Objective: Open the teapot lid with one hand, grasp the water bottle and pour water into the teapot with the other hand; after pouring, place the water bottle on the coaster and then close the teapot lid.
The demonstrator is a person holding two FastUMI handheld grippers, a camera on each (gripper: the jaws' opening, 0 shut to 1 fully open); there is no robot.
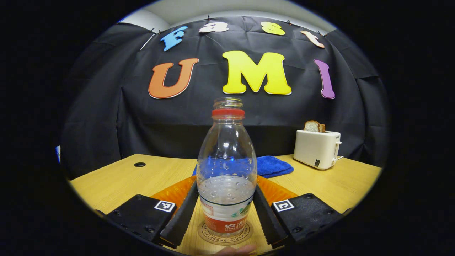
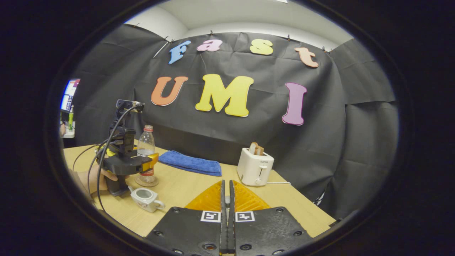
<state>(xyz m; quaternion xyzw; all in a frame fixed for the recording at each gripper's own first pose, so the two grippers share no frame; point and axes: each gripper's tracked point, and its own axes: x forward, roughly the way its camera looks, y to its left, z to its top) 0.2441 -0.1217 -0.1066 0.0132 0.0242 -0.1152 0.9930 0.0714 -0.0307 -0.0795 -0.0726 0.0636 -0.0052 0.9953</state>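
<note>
- Releasing the water bottle (image 1: 226, 167) onto the coaster (image 1: 225, 233) is, in my judgement, the step in hand: the bottle stands upright on the coaster, uncapped, roughly a third full.
- My left gripper (image 1: 225, 213) straddles the bottle low down, one finger on each side of the label. The fingers lie against or just beside the plastic; I cannot tell whether they press on it.
- In the right gripper view the teapot (image 2: 145, 198) sits near the front table (image 2: 185, 192) edge, just in front of the coaster, mouth open, no lid on it.
- A blue cloth (image 2: 190, 163) lies behind, a toaster (image 2: 254, 166) further right.
- My right gripper (image 2: 226, 193) has its fingers closed together; I see no lid between them and cannot locate the lid.
- To do this well: open the left fingers evenly so neither side drags the bottle, then draw straight back, clear of the teapot.
- Risk: a lopsided release could tip the uncapped bottle.
</note>
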